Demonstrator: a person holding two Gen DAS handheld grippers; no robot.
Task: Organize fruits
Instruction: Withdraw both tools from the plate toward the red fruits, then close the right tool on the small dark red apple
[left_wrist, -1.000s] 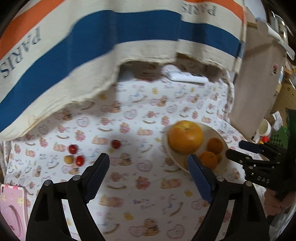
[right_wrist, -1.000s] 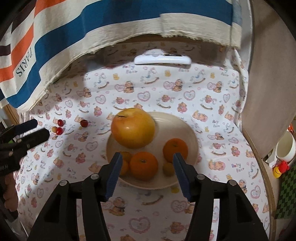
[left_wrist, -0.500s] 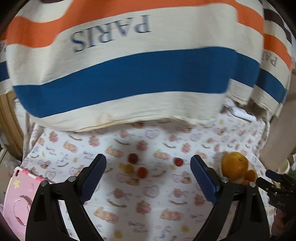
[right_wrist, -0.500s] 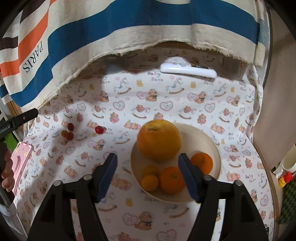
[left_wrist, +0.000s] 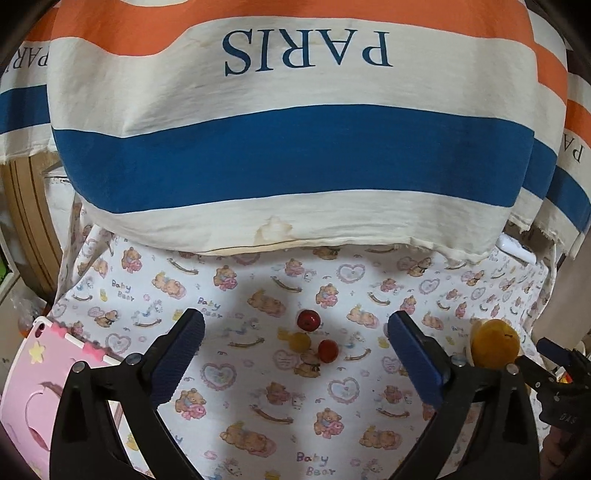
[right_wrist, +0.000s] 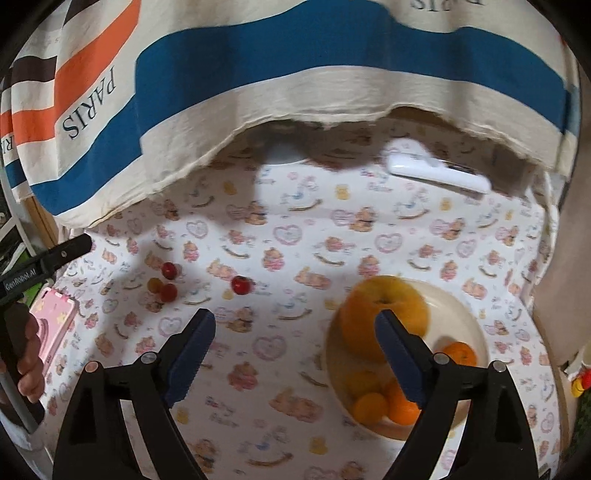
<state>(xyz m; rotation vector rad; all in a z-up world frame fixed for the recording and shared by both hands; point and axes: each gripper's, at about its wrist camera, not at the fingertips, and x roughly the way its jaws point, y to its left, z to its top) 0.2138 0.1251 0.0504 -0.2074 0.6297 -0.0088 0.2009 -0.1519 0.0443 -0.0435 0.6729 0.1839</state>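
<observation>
**Both grippers spread over the cloth, nothing held**

Left wrist view: left gripper (left_wrist: 295, 332) points obliquely down at the bear-print tablecloth (left_wrist: 332, 424). Jaws wide and opening further; nothing pressed between the pads. Three small fruits lie on the cloth in the gap ahead: red fruit (left_wrist: 308, 319) at 12 o'clock of the cluster, yellow fruit (left_wrist: 299, 341) at 8 o'clock, second red fruit (left_wrist: 328, 351) at 4 o'clock, close together. Large orange fruit (left_wrist: 495, 345) at 3 o'clock of frame, partly hidden by the right finger. Striped "PARIS" cloth (left_wrist: 295, 155) hangs across the upper half. Pink case (left_wrist: 40, 369) at 8 o'clock.

Right wrist view: right gripper (right_wrist: 295, 332) also tilted downward, jaws opening, empty. Cream bowl (right_wrist: 461, 317) at 4 o'clock holds the large orange fruit (right_wrist: 369, 314) and several small oranges (right_wrist: 458, 352). The cluster of three sits at 9 o'clock; a lone red fruit (right_wrist: 241, 285) lies between cluster and bowl. White remote-like object (right_wrist: 436, 173) at 1 o'clock. A hand (right_wrist: 29, 354) grips the left tool's handle at the left edge.
</observation>
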